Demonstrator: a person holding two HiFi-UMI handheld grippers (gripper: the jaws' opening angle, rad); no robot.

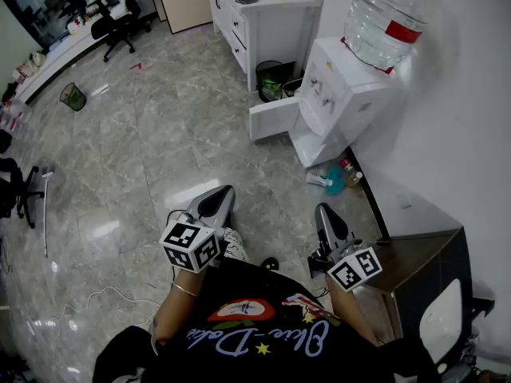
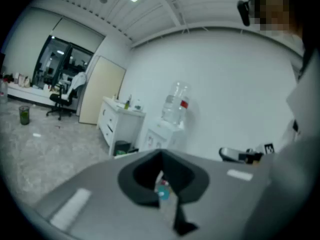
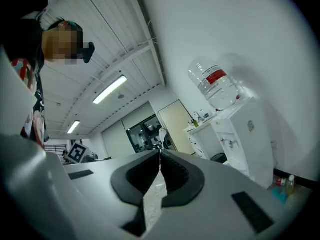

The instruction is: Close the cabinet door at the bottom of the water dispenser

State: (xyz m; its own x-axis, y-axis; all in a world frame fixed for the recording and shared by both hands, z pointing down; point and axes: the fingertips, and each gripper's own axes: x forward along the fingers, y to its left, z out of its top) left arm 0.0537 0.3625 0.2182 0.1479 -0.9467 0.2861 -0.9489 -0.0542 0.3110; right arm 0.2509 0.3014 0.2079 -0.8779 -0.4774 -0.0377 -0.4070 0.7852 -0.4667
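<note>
We hold the left hand-held gripper and right hand-held gripper closed, empty. The white cabinet door of the white box-shaped water dispenser stands open, its inside hidden from us.

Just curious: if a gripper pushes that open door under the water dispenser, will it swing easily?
Probably: the cabinet door looks thin and hinged, so light. With the bottle on top, a hard shove might rock the water dispenser.

Bright ceiling strips — fisheye-warped, soft edges.
</note>
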